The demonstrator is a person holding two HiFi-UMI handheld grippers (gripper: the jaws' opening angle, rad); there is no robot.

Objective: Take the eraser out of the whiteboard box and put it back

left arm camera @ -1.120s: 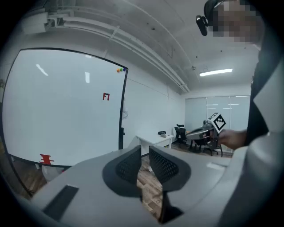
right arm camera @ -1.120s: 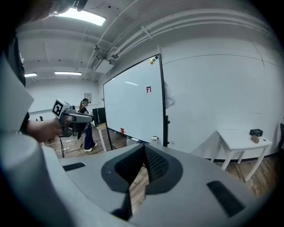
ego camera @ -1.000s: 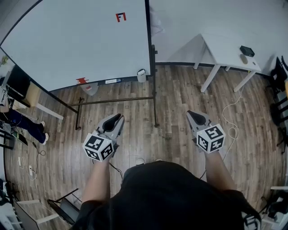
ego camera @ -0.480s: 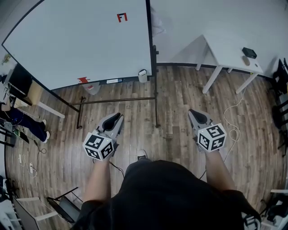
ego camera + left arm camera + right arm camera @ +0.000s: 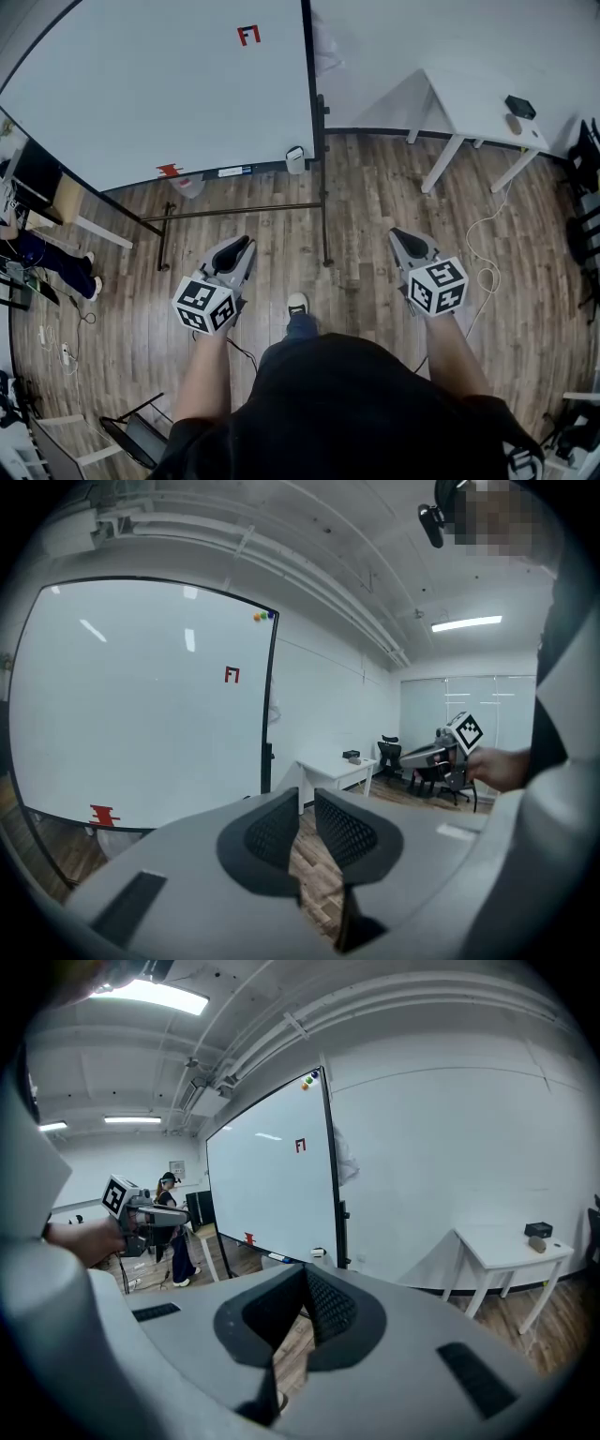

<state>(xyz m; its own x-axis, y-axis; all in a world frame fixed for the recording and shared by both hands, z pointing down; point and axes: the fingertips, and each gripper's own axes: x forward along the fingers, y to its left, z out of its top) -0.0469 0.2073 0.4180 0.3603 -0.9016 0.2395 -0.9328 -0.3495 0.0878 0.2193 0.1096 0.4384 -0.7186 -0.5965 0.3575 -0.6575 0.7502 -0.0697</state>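
A shoe [image 5: 297, 304], absent a second ago, now steps toward the whiteboard [image 5: 159, 84]: approach only, left gripper [image 5: 244, 246] and right gripper [image 5: 399, 237] both closed and empty, whiteboard box [image 5: 295, 157] well ahead, eraser indiscernible.

The small white whiteboard box [image 5: 295, 158] is hanging upright at the whiteboard's [image 5: 159, 84] lower right corner, just beside the dark stand post [image 5: 322, 178]. Whether the eraser is sitting inside cannot be told.
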